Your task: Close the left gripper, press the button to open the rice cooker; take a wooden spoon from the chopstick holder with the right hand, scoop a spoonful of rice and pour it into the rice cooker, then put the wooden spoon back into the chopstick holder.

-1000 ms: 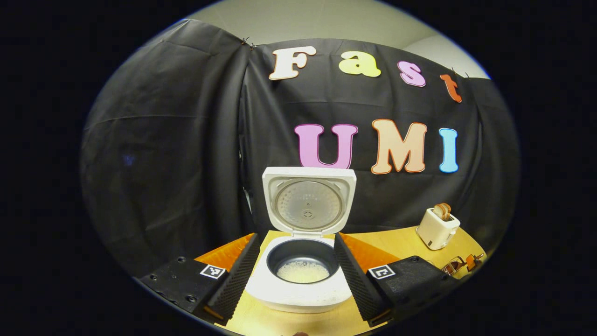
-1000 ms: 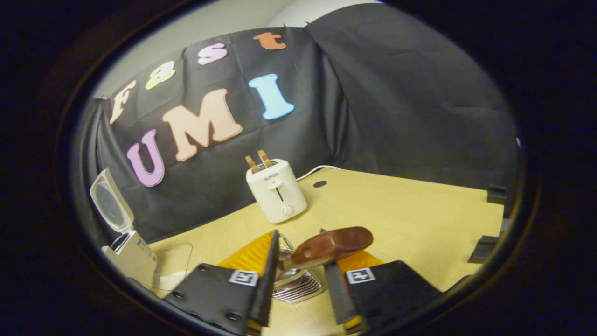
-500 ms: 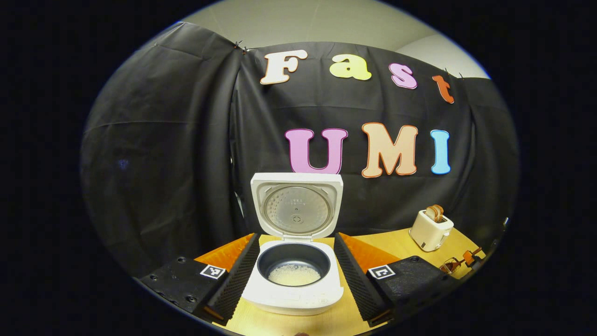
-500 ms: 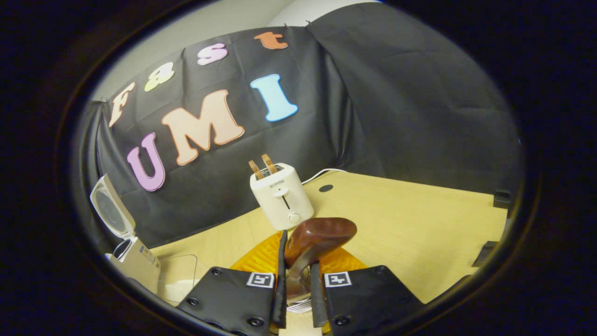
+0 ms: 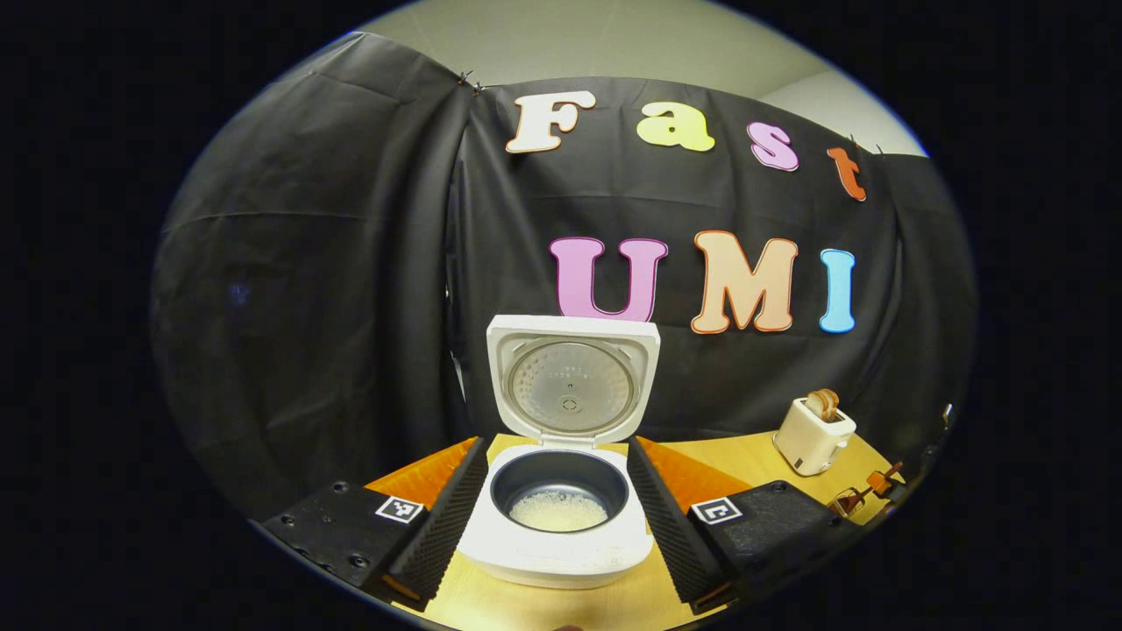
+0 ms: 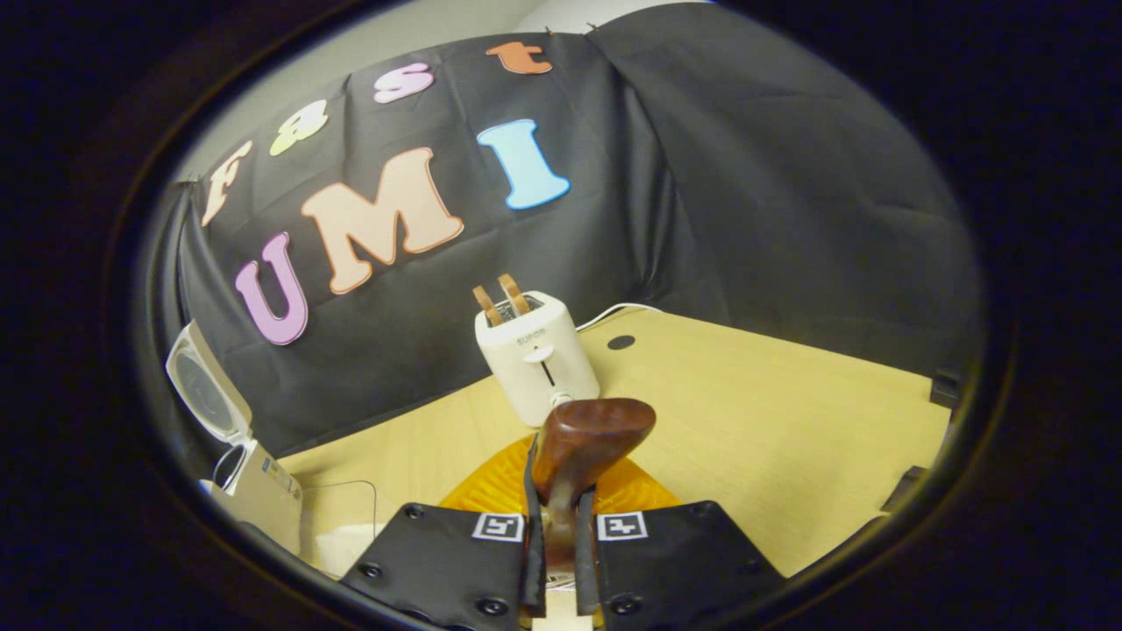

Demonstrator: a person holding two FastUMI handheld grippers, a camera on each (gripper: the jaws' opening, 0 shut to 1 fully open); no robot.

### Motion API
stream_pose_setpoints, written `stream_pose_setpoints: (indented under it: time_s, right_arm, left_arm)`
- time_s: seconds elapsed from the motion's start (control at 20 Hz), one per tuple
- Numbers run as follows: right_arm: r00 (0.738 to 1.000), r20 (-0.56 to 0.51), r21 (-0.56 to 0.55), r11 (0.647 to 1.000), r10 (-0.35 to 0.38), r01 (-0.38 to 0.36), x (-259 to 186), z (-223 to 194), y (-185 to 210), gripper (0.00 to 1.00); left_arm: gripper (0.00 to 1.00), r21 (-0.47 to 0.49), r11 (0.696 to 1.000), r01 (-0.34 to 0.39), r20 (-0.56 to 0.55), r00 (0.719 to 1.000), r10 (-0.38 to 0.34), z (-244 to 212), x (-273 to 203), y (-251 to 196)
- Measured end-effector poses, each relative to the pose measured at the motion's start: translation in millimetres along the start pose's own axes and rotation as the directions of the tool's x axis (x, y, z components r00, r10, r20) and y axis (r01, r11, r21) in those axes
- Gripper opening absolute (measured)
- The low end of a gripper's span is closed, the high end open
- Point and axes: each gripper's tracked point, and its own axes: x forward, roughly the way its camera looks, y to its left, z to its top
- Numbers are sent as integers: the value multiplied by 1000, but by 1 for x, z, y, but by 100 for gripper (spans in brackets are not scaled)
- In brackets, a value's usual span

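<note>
open rice cooker (image 5: 556, 535) w/ rice (image 5: 557, 511) in pot, lid up

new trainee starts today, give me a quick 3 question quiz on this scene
1. True or false: the cooker lid is shut.
2. What does the right gripper hold? A) toast B) spoon C) cable
3. Fill in: in the left gripper view, the open left gripper frames the cooker, whose pot holds a layer of ____.

Key
1. False: the lid stands up, open.
2. B: the fingers are shut on the spoon, in front of the toaster.
3. rice
</note>
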Motion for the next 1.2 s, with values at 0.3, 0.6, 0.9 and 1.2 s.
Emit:
stream_pose_setpoints:
  time_s: [0.3, 0.6, 0.9, 1.2]
  right_arm:
    - [1000, 20, -46, 999, 2, -1, -8, 23, 10, 17]
    - [998, 69, -122, 993, 4, 5, -25, 61, 27, 16]
    - [991, 132, -193, 981, 34, -8, -50, 102, 65, 17]
    - [978, 138, -243, 963, 154, -117, -72, 109, 143, 17]
  left_arm:
    - [95, 15, 1000, -7, -7, 1000, 7, -9, -1, 11]
    - [94, 22, 999, 43, -31, 999, -42, -26, -1, 5]
    - [94, -16, 993, 118, -80, 990, -118, -53, 16, -13]
    - [94, -51, 983, 175, -91, 980, -179, -60, 29, -26]
